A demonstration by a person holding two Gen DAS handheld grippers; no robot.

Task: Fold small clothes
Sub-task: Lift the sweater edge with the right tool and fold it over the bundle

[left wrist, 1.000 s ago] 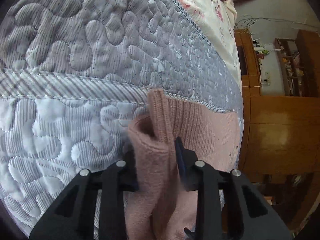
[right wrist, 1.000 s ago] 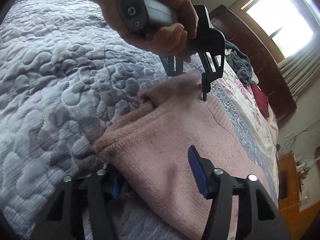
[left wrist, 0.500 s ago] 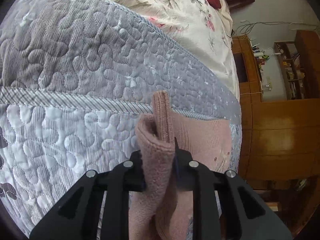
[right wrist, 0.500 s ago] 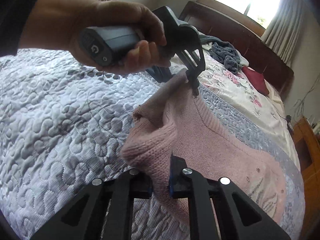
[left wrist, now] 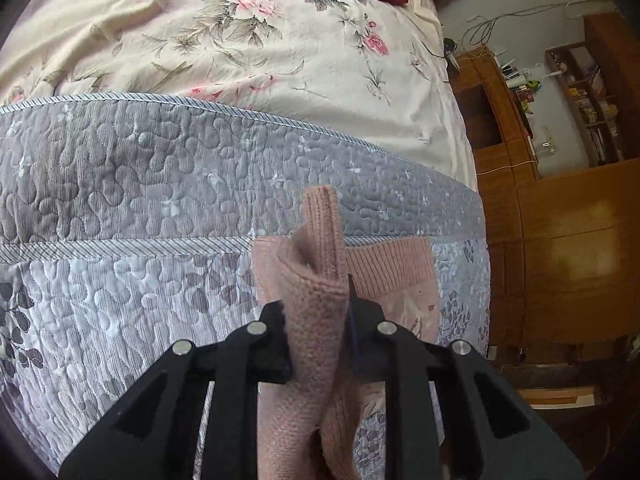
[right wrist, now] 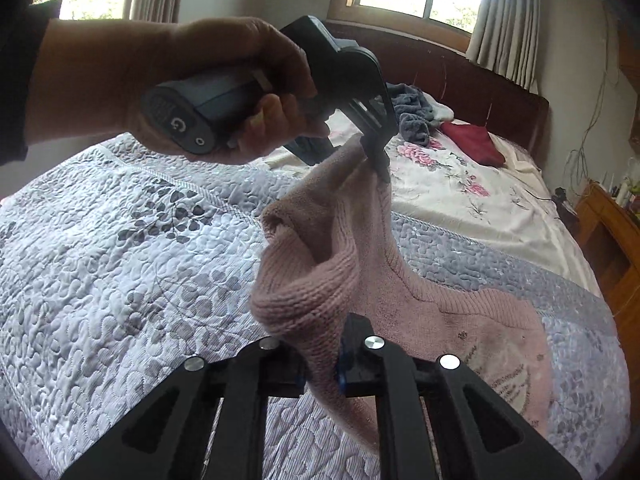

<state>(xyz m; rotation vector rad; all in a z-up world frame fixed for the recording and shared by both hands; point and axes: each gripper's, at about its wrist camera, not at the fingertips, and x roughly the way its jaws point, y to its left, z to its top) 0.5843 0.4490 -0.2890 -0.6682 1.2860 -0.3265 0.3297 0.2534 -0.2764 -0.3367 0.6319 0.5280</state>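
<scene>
Fingers of the left gripper are closed on a bunched edge of the pink sweater, and a ribbed strip of knit is seen standing upright above the pinch. Fingers of the right gripper are likewise clamped on a thick fold of the sweater — both grips are narrow, with cloth filling the gap. In the right view, the left gripper is seen held by a hand, with an upper edge of the knit caught at its tips. Between the two grips the sweater is lifted off the bed and sags in a loose pouch; its lower part is spread flat on the grey quilt, a small print showing on the fabric. Beyond the quilt a floral sheet is laid over the bed, with a red cloth and a grey garment near the headboard. Wooden furniture is seen beside the bed — shelves with small items above it.
</scene>
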